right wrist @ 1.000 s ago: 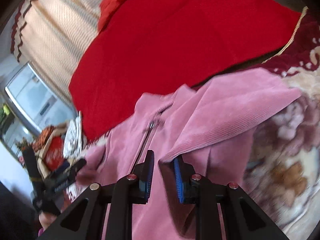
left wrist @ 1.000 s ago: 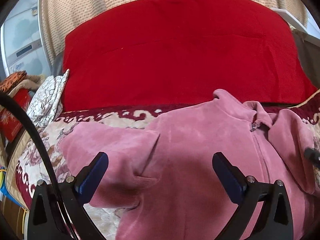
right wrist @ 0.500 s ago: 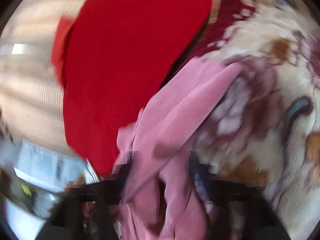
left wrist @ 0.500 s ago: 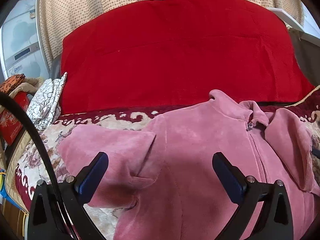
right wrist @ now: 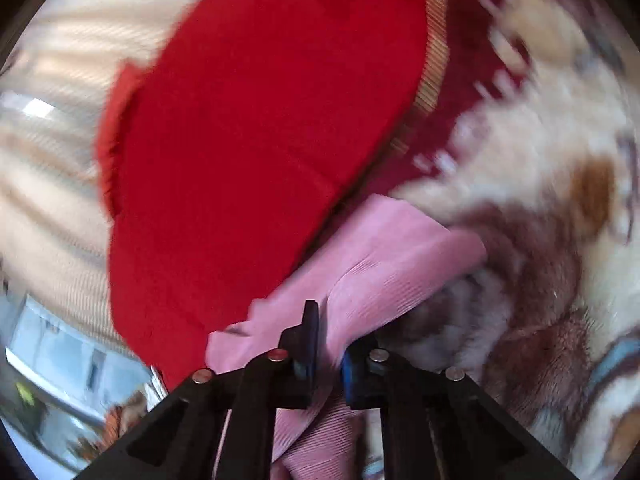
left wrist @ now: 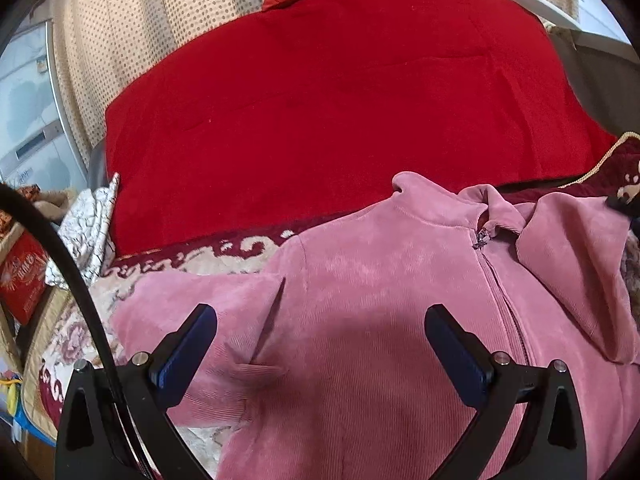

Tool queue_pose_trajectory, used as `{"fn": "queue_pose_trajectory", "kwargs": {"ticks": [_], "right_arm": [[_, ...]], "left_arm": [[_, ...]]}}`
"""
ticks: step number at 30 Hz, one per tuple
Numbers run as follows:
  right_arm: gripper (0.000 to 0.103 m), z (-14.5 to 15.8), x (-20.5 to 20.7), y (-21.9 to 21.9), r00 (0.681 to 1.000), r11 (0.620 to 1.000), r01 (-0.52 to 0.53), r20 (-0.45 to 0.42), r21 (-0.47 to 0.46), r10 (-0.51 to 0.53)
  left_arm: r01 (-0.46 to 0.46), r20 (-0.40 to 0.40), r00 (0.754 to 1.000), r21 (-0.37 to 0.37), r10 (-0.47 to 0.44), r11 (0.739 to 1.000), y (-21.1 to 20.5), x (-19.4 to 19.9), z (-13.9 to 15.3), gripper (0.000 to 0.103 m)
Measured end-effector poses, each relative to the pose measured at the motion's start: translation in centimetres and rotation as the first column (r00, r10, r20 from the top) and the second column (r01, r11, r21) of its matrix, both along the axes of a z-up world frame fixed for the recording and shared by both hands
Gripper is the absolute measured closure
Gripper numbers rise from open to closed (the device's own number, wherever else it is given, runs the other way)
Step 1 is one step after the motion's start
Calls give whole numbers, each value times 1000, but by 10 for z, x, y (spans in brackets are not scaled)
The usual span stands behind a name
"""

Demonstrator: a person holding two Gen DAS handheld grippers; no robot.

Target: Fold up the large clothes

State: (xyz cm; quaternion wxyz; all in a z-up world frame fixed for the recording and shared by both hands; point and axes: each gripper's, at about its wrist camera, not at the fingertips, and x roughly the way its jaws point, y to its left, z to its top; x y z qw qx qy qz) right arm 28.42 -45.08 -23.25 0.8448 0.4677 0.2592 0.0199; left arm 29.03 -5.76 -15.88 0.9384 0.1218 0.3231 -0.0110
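Note:
A pink corduroy zip jacket [left wrist: 380, 280] lies front up on a floral blanket [left wrist: 224, 256], collar toward the red cover. Its left sleeve [left wrist: 192, 304] is folded in across the chest side. My left gripper [left wrist: 320, 316] hovers over the jacket's chest, open wide, nothing between its blue pads. In the blurred right wrist view, my right gripper [right wrist: 330, 340] is closing its jaws on a fold of the jacket's other sleeve [right wrist: 392, 260], and the pink cloth is pinched between the pads. The zip pull [left wrist: 480, 238] sits at the collar.
A thick red cover [left wrist: 320, 100] fills the back of the bed below a dotted beige curtain [left wrist: 160, 20]. A white patterned cloth [left wrist: 88, 220] and a red box [left wrist: 24, 272] lie at the left edge. A black cable [left wrist: 60, 248] arcs past my left gripper.
My right gripper rolled and swung over to the sleeve at the jacket's right side, spread its jaws and closed them on the pink cloth. My left gripper drifted slightly and stayed open.

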Motion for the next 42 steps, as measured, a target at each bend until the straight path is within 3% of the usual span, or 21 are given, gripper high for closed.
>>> {"fn": "queue_pose_trajectory", "kwargs": {"ticks": [3, 6, 8, 11, 13, 15, 19, 22, 27, 30, 35, 39, 41, 42], "right_arm": [[94, 36, -21, 31, 989, 990, -79, 115, -115, 92], [94, 61, -36, 74, 964, 957, -163, 168, -242, 207], [94, 71, -49, 109, 936, 915, -241, 173, -323, 308], [94, 63, -61, 147, 902, 869, -372, 92, -327, 421], [93, 49, -68, 157, 901, 864, -406, 29, -298, 433], [91, 40, -75, 148, 923, 891, -377, -29, -254, 383], [86, 16, -91, 102, 970, 963, -242, -62, -119, 236], [85, -2, -91, 69, 981, 984, -175, -87, -22, 172], [85, -37, -81, 31, 979, 979, -102, -158, 176, 130], [87, -57, -74, 19, 972, 949, -87, -183, 304, 148], [87, -56, -60, 15, 968, 944, -127, -168, 303, 184], [87, -58, -54, 8, 972, 940, -125, -151, 318, 181], [86, -55, -49, 6, 974, 947, -121, -148, 299, 171], [86, -53, -46, 5, 975, 950, -118, -146, 290, 166]], "left_arm": [[-21, -27, 999, -32, 20, 999, 5, 5, 1, 0], [-71, -46, 996, 23, 72, 997, 10, 12, -4, 0], [-95, -51, 994, 22, 96, 995, 18, 13, -4, 0], [-114, -21, 993, 21, 115, 993, 27, 10, -1, 0], [-75, -4, 997, 14, 75, 997, 25, 5, 3, 0], [-19, -3, 1000, 5, 19, 1000, 17, -1, 6, 0], [128, -30, 991, -46, -129, 991, -22, -12, 20, 0], [213, -48, 975, -40, -215, 976, -63, -13, 32, 0], [347, -68, 937, 63, -343, 936, -159, -9, 43, 0], [399, -86, 917, 132, -390, 908, -201, -8, 41, 0], [438, -75, 897, 300, -437, 848, -258, -1, 28, 0], [469, -123, 882, 340, -456, 815, -281, 10, 16, 1], [470, -165, 882, 346, -441, 812, -287, 23, 7, 28], [481, -194, 876, 321, -441, 816, -286, 28, 5, 71]]}}
